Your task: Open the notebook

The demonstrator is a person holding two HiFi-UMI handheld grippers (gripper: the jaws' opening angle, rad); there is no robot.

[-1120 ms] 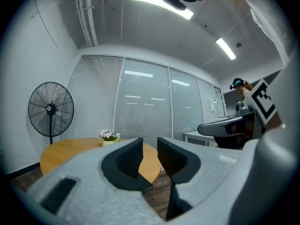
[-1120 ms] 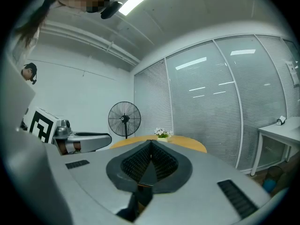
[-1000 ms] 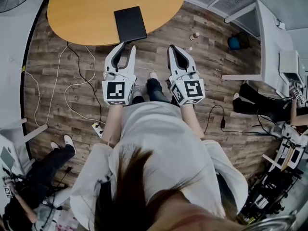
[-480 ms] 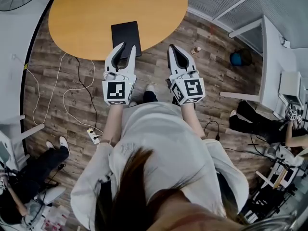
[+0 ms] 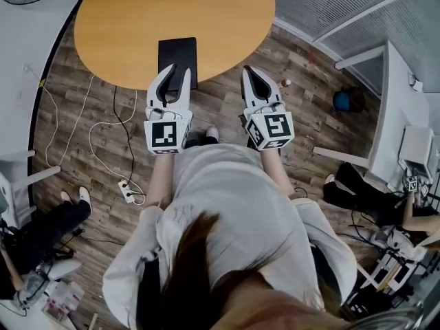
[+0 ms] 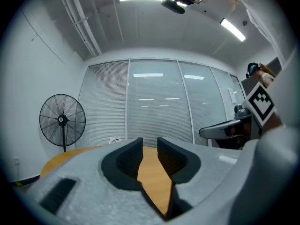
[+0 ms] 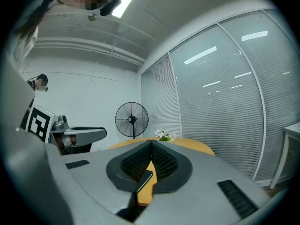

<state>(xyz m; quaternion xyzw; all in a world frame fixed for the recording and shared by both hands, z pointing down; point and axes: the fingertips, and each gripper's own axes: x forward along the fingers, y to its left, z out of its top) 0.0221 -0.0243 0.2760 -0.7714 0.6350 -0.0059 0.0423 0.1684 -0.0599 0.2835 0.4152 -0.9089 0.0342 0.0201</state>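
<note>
stepped up to the table point(image 5: 124, 19) since a second ago, bringing the black notebook point(image 5: 177, 55) from off to the far right of the left gripper point(image 5: 177, 71) to straight ahead of its tips. seen closed and flat at the near edge of the round orange top, long side running near to far. reaching over its near end with the left gripper, jaws spread, with nothing but bare tabletop in the gap in the left gripper view point(image 6: 150, 142); cannot tell any touch with the cover. holding the right gripper point(image 5: 249, 71) just right of the notebook, beside the table's near rim, with jaws pressed together at the tips and pinching nothing point(image 7: 151, 144). carrying a marker cube point(image 5: 165, 135) at the near end of each gripper. beyond the table, at the far left, a standing fan point(image 6: 62, 121) before slatted glass walls, and white flowers point(image 7: 163, 135) on the far side of the top. under and left of the table, loose cables point(image 5: 103, 136) and a power strip point(image 5: 127, 191) on the wood floor point(image 5: 227, 108).
</note>
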